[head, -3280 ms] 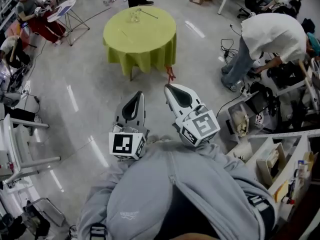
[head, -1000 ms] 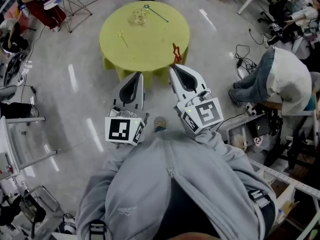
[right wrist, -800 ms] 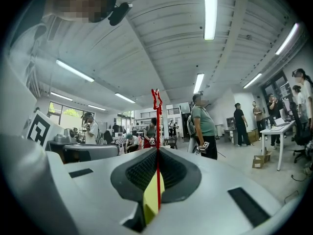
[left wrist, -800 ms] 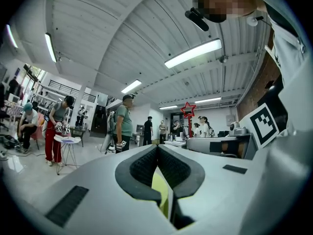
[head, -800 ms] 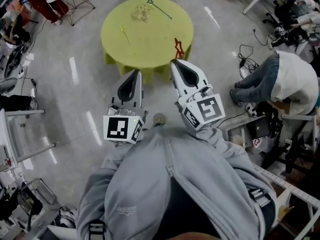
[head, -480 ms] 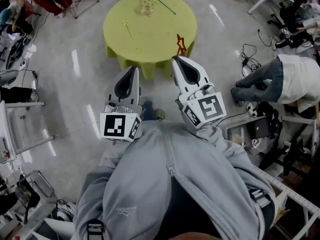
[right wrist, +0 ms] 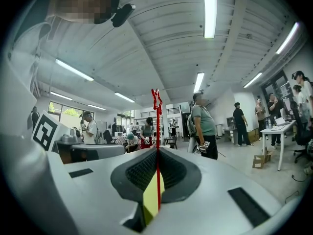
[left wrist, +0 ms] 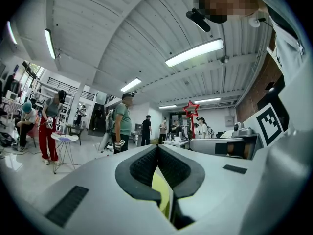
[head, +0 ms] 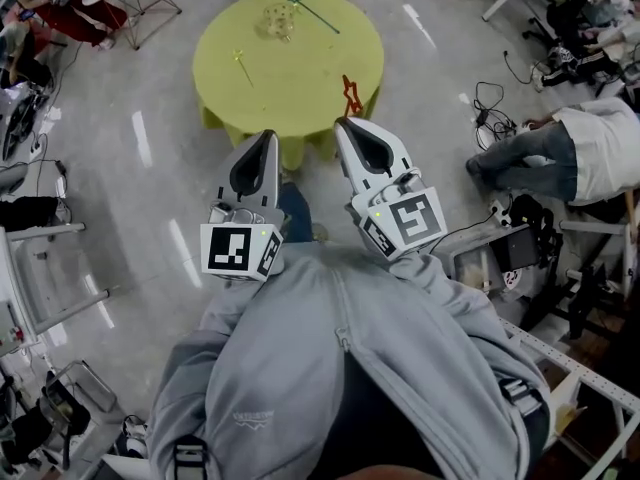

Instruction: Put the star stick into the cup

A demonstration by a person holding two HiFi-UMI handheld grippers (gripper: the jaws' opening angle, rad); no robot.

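Note:
The red star stick [head: 350, 92] stands up from my right gripper [head: 345, 125], which is shut on its thin shaft. In the right gripper view the red star stick [right wrist: 156, 100] rises from between the closed jaws of that gripper [right wrist: 157, 151]. My left gripper [head: 268, 138] is shut with nothing in it, and it looks the same in its own view [left wrist: 157, 148], where the red star [left wrist: 190, 108] shows to the right. Both grippers hover over the floor just short of the round yellow-green table [head: 300, 73]. A clear cup [head: 277, 20] stands at the table's far side.
A dark star stick [head: 314, 12] lies beside the cup and a yellow one [head: 240, 66] lies on the table's left. A person [head: 585, 148] bends over at the right among cables. Shelving [head: 590, 378] stands at the lower right. A standing person [right wrist: 205, 126] is beyond the table.
The table has drawn closer to both grippers as the holder walked toward it. The right gripper stays shut on the red star stick; the left stays shut.

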